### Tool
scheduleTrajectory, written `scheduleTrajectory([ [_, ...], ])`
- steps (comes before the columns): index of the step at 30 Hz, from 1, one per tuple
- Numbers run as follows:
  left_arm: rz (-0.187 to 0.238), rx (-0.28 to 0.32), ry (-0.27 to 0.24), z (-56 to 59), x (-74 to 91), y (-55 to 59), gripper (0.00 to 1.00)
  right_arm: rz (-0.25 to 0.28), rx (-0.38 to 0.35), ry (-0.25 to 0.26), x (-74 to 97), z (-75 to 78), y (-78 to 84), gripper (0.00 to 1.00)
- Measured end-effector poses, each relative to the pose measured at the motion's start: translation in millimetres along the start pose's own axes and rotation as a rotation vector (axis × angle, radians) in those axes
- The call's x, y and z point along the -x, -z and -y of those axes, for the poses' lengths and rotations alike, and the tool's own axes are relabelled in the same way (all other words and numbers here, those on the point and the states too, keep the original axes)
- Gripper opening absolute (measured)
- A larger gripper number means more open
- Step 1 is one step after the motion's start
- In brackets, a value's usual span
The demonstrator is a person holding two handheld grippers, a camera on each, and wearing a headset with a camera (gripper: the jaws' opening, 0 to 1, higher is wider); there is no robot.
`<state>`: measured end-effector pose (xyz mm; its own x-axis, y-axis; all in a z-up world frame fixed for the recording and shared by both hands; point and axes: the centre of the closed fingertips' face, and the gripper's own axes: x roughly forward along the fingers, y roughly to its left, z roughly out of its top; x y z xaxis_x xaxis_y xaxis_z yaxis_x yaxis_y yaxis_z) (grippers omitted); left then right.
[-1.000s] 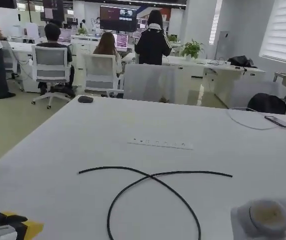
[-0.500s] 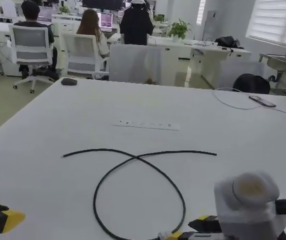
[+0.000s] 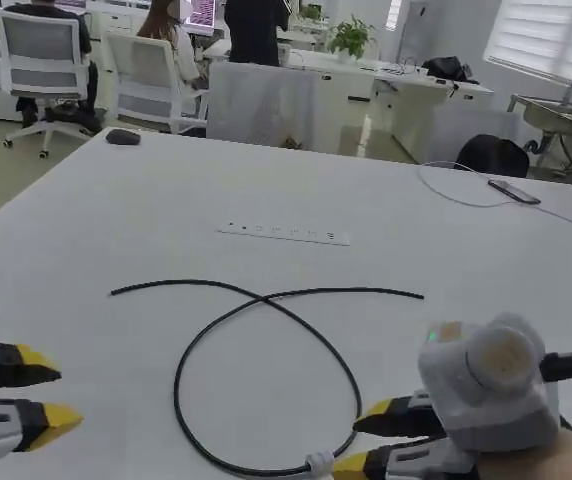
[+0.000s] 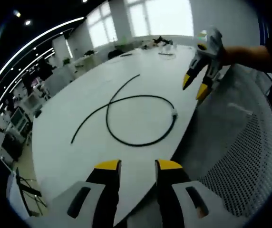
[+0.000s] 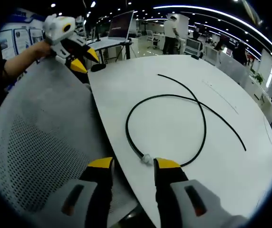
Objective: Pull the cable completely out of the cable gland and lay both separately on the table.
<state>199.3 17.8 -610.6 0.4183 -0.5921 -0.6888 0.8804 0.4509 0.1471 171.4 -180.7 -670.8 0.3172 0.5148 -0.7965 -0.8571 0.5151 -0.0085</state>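
Checking my right gripper (image 5: 133,165) cam: both yellow-tipped jaws stand apart with nothing between them, hanging just off the near edge of the white table (image 5: 174,135). The little white cable gland (image 5: 147,159) lies right by that edge, just ahead of the jaw tips, and I can't see any contact. It sits on the near part of the black cable (image 5: 167,95), which lies flat in one big loop that crosses itself, both loose ends pointing away from me. Up in the top left corner a hand holds the left gripper (image 5: 84,60), jaws parted, above a grey mesh chair back (image 5: 36,137). Way behind are desks, monitors and a few people standing.
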Motion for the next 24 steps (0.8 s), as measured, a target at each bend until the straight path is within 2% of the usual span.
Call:
scheduleTrajectory([
  [1, 0.026, -0.003, 0.049, 8.0, -9.4, -9.6, 0.31, -0.028, 0.053, -0.013, -4.8, 4.5, 3.7, 0.36],
  [2, 0.031, 0.003, 0.067, 10.8, -12.2, -11.5, 0.31, -0.055, 0.120, -0.029, -13.7, 10.5, 8.3, 0.36],
  [3, 0.035, 0.013, 0.096, 15.4, -17.3, -14.2, 0.30, -0.080, 0.140, -0.046, -19.7, 13.1, 13.6, 0.37],
  [5, 0.017, -0.022, 0.149, 22.3, -31.8, -15.0, 0.30, -0.121, 0.150, -0.098, -34.5, 16.5, 24.1, 0.37],
  [6, 0.004, -0.035, 0.155, 22.3, -35.8, -13.3, 0.30, -0.127, 0.165, -0.116, -40.0, 17.3, 26.6, 0.37],
  [8, -0.019, -0.071, 0.180, 24.2, -43.4, -11.9, 0.30, -0.163, 0.251, -0.156, -50.8, 20.4, 34.5, 0.30],
  [9, -0.027, -0.083, 0.186, 24.0, -45.5, -11.4, 0.30, -0.184, 0.271, -0.142, -56.5, 26.3, 37.7, 0.26],
  [11, -0.041, -0.110, 0.191, 22.3, -51.3, -11.1, 0.30, -0.202, 0.263, -0.143, -65.7, 30.4, 40.4, 0.28],
  [14, -0.027, -0.106, 0.190, 20.7, -56.6, -12.0, 0.30, -0.205, 0.282, -0.165, -74.9, 29.2, 39.0, 0.29],
  [16, -0.014, -0.103, 0.197, 23.6, -59.4, -10.8, 0.30, -0.213, 0.297, -0.181, -80.4, 26.9, 39.9, 0.28],
  [19, -0.028, -0.100, 0.203, 25.8, -60.3, -4.7, 0.29, -0.243, 0.315, -0.190, -85.4, 25.3, 43.9, 0.24],
  [21, -0.046, -0.120, 0.190, 24.5, -60.0, -0.6, 0.29, -0.254, 0.325, -0.187, -86.6, 23.4, 46.4, 0.15],
  [23, -0.047, -0.127, 0.190, 25.2, -59.7, -0.6, 0.29, -0.265, 0.280, -0.176, -86.2, 22.8, 45.5, 0.15],
  [24, -0.038, -0.127, 0.193, 27.2, -59.9, -2.9, 0.29, -0.274, 0.283, -0.176, -84.8, 21.1, 44.1, 0.15],
])
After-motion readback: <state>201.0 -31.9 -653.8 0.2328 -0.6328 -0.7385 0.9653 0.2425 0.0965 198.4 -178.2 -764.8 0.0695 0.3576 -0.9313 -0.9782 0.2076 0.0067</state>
